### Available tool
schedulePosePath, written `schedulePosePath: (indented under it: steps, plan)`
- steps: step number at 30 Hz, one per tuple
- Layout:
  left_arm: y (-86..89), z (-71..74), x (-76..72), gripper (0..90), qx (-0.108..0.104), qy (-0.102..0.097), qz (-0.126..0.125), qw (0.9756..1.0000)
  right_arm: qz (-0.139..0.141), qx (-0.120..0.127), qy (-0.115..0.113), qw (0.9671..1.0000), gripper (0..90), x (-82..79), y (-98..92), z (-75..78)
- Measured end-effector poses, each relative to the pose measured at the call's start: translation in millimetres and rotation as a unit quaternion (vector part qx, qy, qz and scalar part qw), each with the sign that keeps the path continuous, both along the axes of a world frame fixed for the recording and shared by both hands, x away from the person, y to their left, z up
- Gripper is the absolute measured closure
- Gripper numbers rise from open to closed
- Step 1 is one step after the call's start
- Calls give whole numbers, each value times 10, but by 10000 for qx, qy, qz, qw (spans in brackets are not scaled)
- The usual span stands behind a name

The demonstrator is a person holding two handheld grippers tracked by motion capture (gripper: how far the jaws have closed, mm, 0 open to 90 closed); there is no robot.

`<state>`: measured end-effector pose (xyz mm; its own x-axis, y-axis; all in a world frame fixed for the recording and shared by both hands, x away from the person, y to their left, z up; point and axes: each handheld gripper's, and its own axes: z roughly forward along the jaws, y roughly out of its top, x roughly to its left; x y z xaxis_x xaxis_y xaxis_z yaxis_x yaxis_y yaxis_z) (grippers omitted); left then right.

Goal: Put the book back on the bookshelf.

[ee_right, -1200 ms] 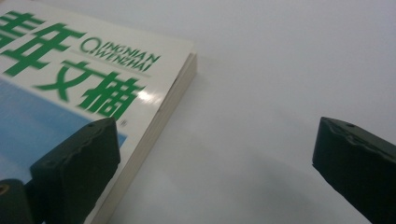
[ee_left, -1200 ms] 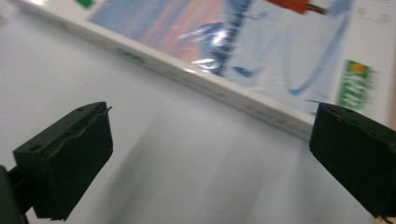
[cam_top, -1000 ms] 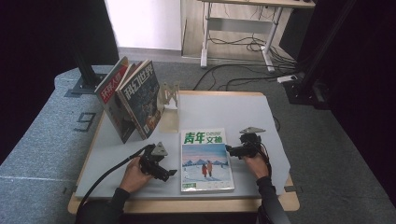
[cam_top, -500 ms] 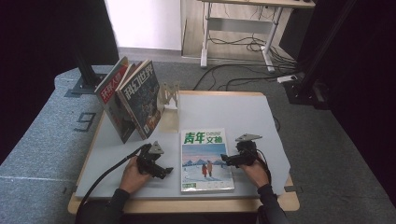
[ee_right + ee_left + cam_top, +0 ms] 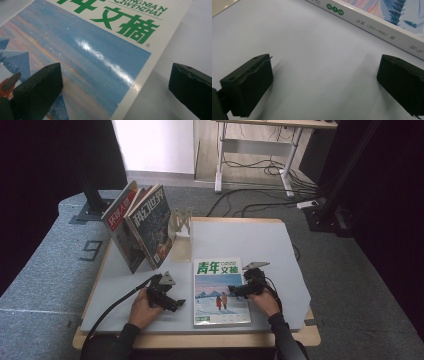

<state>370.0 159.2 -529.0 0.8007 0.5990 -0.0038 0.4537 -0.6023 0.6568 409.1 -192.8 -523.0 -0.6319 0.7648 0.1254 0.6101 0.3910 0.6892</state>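
Two magazines (image 5: 141, 226) stand upright at the far left of the white table (image 5: 260, 237), leaning against a pale bookstand (image 5: 181, 224); the left one has a red cover, the right one a dark cover with white lettering. Nearer the person, the left gripper (image 5: 176, 303) lies low over the tabletop in the left hand (image 5: 141, 305), its cable trailing off toward the front edge. It sits just beside the left edge of the flat magazine (image 5: 220, 291) without touching it. In the left gripper view the jaws stand wide apart over bare white surface, nothing between them, and the magazine's white spine (image 5: 377, 25) with small printed characters runs across the upper right.

At the middle of the table the flat magazine lies face up, green title characters at the top and a snowy blue scene with small figures below. Its near edge is close to the front of the table.

To its right, the right gripper (image 5: 233, 292) reaches in over the magazine's right edge, held by the right hand (image 5: 264, 301). In the right gripper view the jaws are spread wide: the left one hangs above the glossy blue cover (image 5: 82, 60), the right one above the bare table past the magazine's edge, so the edge lies between them, unclamped
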Motion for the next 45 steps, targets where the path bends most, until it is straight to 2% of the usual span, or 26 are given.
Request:
schedulePosePath:
  steps: [5,6,12,19,31,35,39,42,45]
  plan:
    - [0,0,0,2,-4,0,2,10000,50,175,258,9995,0,85,19,-28]
    - [0,0,0,1,-3,0,2,10000,45,195,237,9995,0,99,17,-32]
    - [0,-1,0,1,-5,1,4,10000,37,142,303,9994,0,147,53,-20]
    - [0,-1,0,1,-4,2,3,10000,202,56,437,9988,0,182,56,5]
    - [0,-1,0,2,-5,3,5,10000,336,39,337,9989,0,171,88,77]
    - [-1,-1,0,1,-10,3,8,10000,313,137,271,9990,0,195,98,100]
    - [-1,-2,-1,1,-11,0,9,10000,330,399,241,9984,33,230,123,123]
    - [-1,-1,-1,2,-8,0,9,10000,347,274,253,9987,46,227,143,120]
    - [-1,-1,-1,2,-7,0,9,10000,347,313,285,9985,105,188,98,126]
